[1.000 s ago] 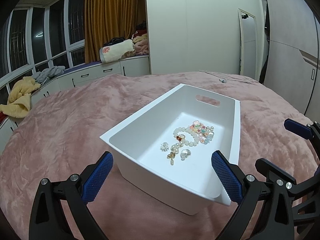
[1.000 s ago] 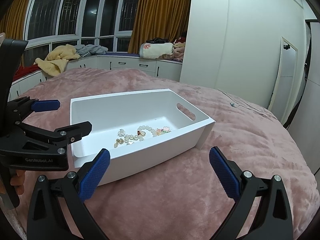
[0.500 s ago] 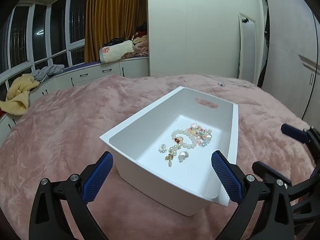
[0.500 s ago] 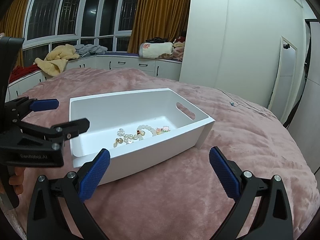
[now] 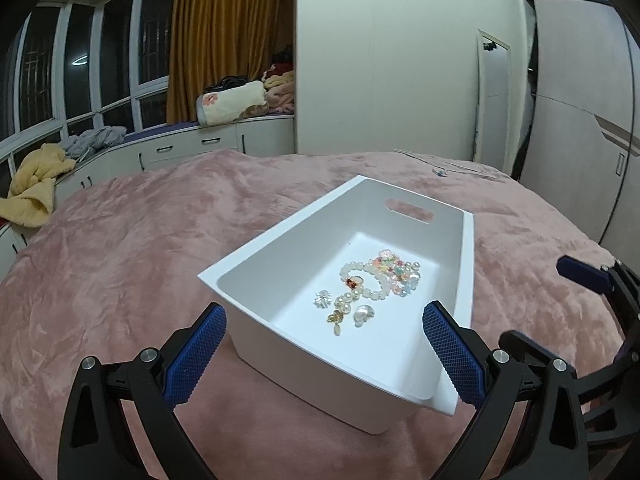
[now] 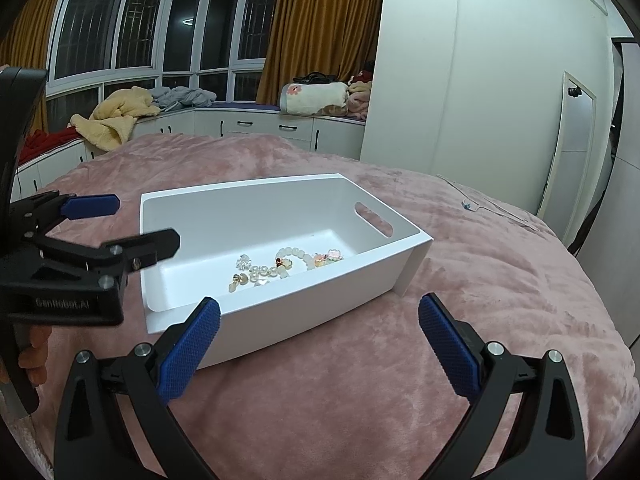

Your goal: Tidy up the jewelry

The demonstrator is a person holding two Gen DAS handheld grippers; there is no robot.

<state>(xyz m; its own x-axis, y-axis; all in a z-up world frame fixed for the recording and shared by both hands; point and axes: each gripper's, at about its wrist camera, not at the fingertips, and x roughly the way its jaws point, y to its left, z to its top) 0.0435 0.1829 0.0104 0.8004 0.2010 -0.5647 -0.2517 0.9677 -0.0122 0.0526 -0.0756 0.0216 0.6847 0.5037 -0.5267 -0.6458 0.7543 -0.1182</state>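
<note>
While both tools hover spread wide and empty, left tool (image 5: 324, 352) faces the white bin (image 5: 280, 248) on the pink bed (image 5: 120, 240). Right tool (image 6: 320, 344) hangs beside it; jewelry (image 5: 372, 284) lies on the bin floor.

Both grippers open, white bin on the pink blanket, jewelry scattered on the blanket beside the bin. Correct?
One error: the jewelry lies inside the white bin, not on the pink blanket, as the left wrist view shows. The left gripper and right gripper are open, and the bin sits on the blanket.
</note>
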